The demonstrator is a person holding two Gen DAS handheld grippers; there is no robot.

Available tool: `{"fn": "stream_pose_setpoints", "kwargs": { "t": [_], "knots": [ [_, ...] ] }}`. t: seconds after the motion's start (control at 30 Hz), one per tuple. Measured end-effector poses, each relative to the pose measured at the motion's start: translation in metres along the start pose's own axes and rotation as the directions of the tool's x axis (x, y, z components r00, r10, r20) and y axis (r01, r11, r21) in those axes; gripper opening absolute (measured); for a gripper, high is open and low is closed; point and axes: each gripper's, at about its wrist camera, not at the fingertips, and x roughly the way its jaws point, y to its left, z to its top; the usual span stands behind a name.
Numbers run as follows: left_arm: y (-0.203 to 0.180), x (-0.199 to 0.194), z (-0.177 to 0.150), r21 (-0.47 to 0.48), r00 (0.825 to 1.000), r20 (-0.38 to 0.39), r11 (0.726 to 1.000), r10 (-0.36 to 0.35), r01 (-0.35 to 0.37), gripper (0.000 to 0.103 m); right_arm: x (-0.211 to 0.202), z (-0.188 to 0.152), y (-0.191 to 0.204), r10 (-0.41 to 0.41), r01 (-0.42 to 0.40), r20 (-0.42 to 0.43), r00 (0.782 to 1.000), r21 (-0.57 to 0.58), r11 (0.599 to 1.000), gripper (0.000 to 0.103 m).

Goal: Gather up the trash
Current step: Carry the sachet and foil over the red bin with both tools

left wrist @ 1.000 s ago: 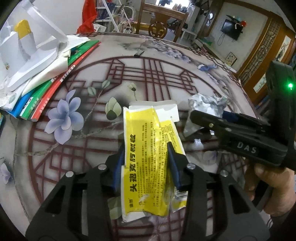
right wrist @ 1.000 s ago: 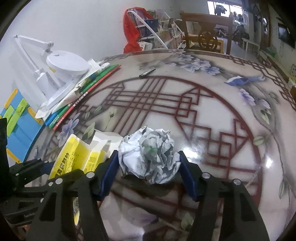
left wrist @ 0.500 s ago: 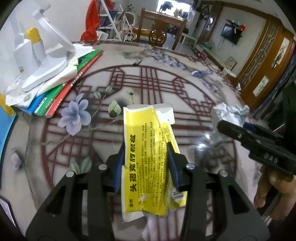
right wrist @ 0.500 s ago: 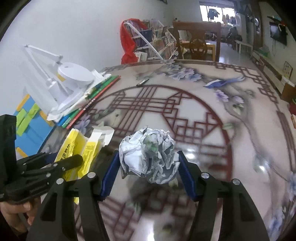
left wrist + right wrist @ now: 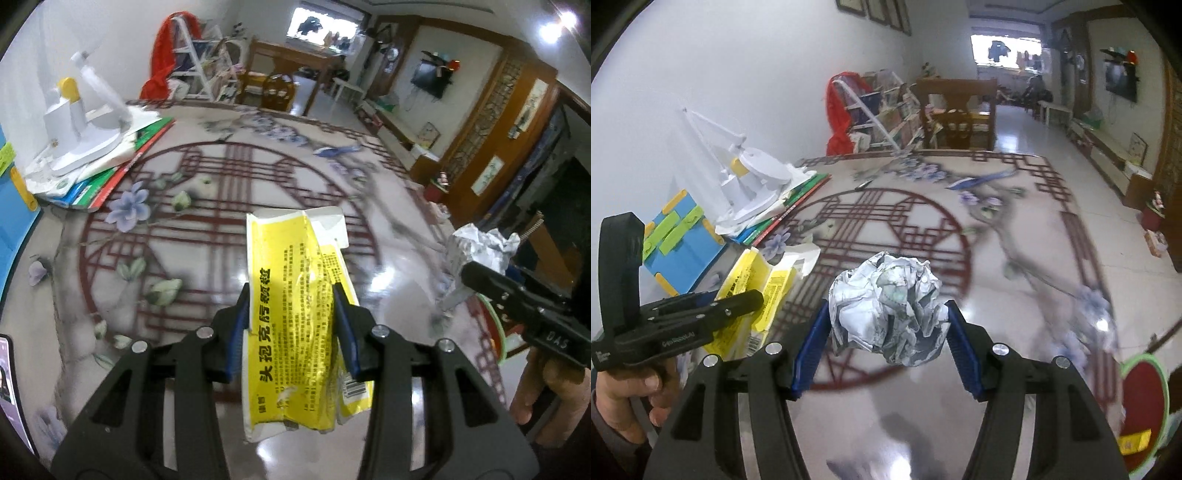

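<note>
My left gripper [image 5: 293, 328] is shut on a flattened yellow medicine packet [image 5: 295, 306] and holds it above the patterned table [image 5: 192, 206]. My right gripper [image 5: 886, 332] is shut on a crumpled paper ball [image 5: 886, 310], also lifted off the table. The ball shows at the right in the left wrist view [image 5: 476, 247], and the yellow packet shows at the left in the right wrist view [image 5: 750, 291]. A round red bin with a green rim [image 5: 1145, 406] sits low at the right edge; it also shows in the left wrist view [image 5: 495, 332].
A white desk lamp [image 5: 85, 122] stands on a stack of books [image 5: 110, 173] at the table's left. A blue box with yellow and green tabs [image 5: 679, 240] sits beside them. A small dark pen [image 5: 864, 182] lies at the far side. Chairs and shelves stand behind.
Both grippers have risen and moved toward the right with their loads. The table has dropped lower in both views and the red bin has come into view.
</note>
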Motion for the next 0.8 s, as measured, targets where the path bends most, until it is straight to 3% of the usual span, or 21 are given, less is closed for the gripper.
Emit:
{"fn": "stream_pose_setpoints", "kwargs": {
  "t": [0.4,0.6,0.8],
  "knots": [
    [-0.124,0.004,0.003,0.182,0.989,-0.016,0.973,-0.144,0.144,0.040,-0.084,-0.034,-0.093,-0.146,0.137,0.058,0.988,0.137,0.981,0.059],
    [-0.191,0.027,0.002,0.250,0.976,-0.060,0.943,-0.209,0.217,0.040,-0.125,-0.050,-0.153,-0.231,0.209,0.076,0.970,0.219,0.953,0.059],
    [-0.269,0.053,-0.004,0.336,0.953,-0.119,0.891,-0.280,0.304,0.040,-0.161,-0.073,-0.218,-0.313,0.277,0.073,0.947,0.314,0.908,0.059]
  ]
}}
